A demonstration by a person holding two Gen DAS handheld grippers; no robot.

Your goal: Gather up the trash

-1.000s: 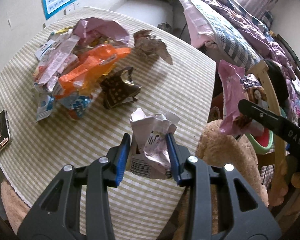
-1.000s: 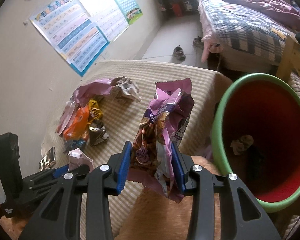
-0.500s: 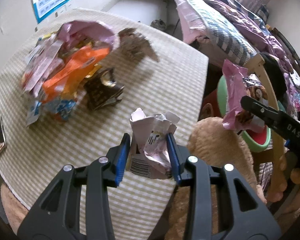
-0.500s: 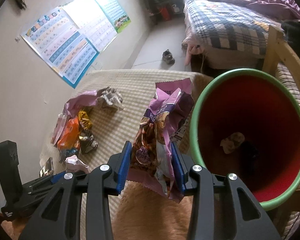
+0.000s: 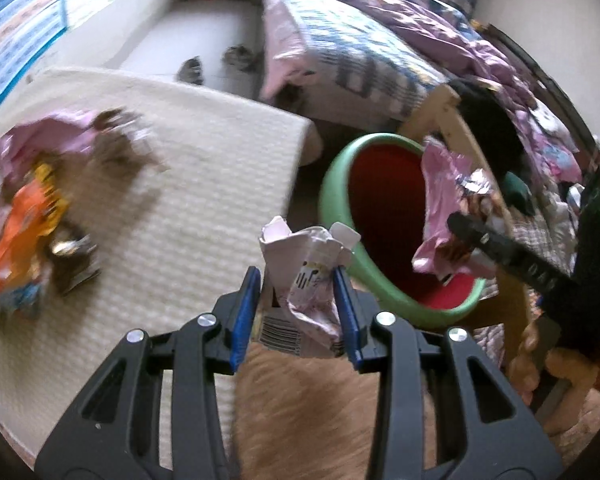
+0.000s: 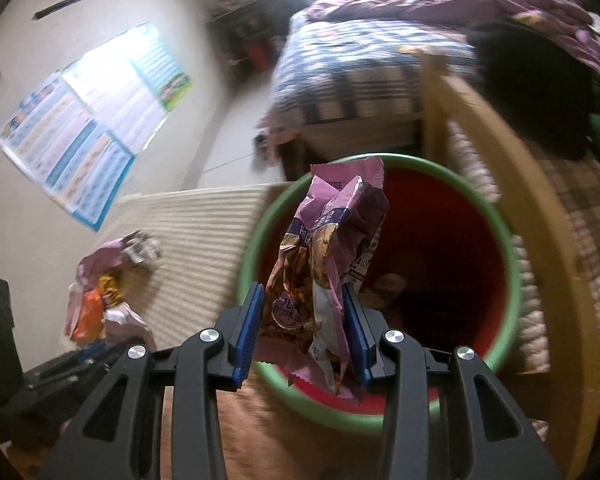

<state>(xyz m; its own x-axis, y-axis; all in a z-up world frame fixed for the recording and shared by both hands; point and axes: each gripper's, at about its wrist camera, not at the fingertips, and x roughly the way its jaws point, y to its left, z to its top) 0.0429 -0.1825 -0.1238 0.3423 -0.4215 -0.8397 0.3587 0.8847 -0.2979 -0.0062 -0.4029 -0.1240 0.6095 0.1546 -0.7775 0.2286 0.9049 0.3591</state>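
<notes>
both tongs are pinching trash right now: the left gripper (image 5: 296,314) is clamped on a crumpled white wrapper (image 5: 306,276) that sits short of the bin (image 5: 336,196), over the furry tan thing, while the right gripper (image 6: 304,330) squeezes a purple snack bag (image 6: 332,256) hanging over the bin's red inside. the risk is the left one letting go too soon, so the wrapper lands on the fur or bounces off the green rim. the bag is long and could catch the rim too. the pile of wrappers (image 5: 27,216) on the table (image 5: 203,184) is smeared by blur, and the bin bottom is mostly hidden behind the bag
</notes>
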